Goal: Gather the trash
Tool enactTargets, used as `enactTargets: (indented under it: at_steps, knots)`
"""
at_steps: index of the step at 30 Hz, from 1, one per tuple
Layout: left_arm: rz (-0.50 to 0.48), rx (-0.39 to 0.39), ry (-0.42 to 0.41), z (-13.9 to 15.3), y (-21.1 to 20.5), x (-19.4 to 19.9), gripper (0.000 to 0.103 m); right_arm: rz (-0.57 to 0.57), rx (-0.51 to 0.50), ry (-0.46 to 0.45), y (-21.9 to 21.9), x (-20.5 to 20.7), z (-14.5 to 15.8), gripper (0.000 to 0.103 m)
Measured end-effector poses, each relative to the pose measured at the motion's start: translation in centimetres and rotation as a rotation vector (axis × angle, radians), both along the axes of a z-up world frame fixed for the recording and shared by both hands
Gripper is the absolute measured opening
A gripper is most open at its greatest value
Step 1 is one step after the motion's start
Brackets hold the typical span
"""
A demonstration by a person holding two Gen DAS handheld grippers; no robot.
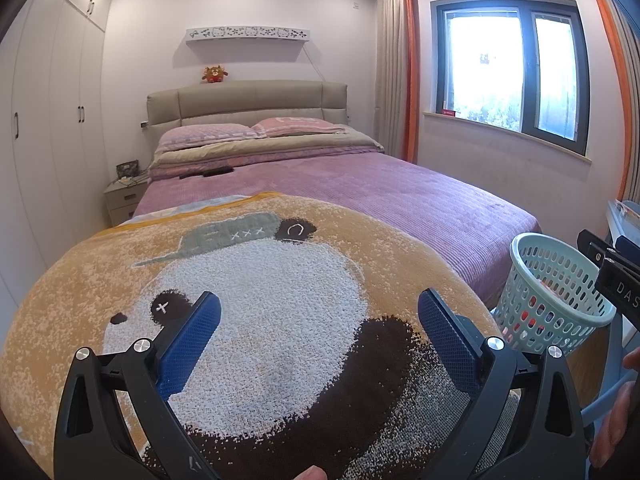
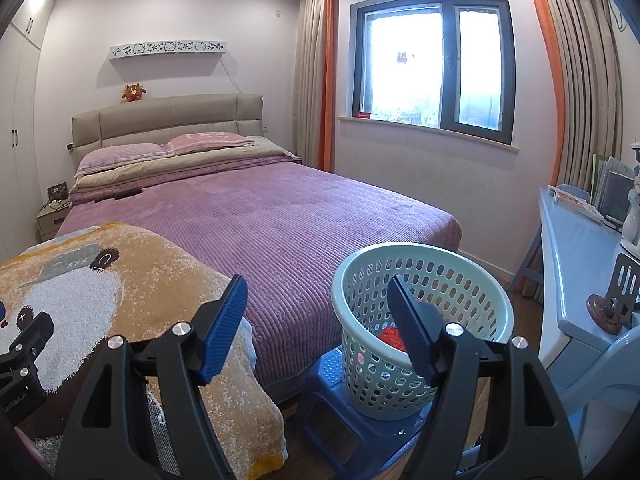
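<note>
Both hand-held grippers gape with nothing between their jaws — left hand-held gripper (image 1: 319, 324) over the bear blanket (image 1: 280, 280), right hand-held gripper (image 2: 316, 312) before the basket (image 2: 460, 264).

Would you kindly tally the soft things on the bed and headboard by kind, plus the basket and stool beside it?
Pillows: 2
Bear blanket: 1
Plush toy: 1
Basket: 1
Stool: 1
Total: 6
</note>
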State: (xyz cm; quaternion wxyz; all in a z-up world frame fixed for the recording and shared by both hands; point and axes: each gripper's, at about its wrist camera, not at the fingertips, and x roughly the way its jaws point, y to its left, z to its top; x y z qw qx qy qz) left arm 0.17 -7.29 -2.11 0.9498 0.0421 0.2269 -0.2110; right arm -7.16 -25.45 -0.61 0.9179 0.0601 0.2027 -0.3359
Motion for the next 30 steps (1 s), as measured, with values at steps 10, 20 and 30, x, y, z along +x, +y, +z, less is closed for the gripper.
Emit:
enactTargets:
  at_steps: [10,20,30]
  knots:
    - [0.000,0.001,0.000,-0.04,0.04,-0.01,0.095,0.000,0.003,0.006,-0.16,0.16,-0.10,0.068]
    - [0.004,0.011,-0.005,-0.07,-0.03,-0.06,0.095,-0.002,0.006,0.009,-0.28,0.09,-0.33,0.068]
    - [0.012,0.015,-0.011,0.04,-0.13,-0.16,0.095,-0.001,0.008,0.013,-0.42,0.29,-0.45,0.068]
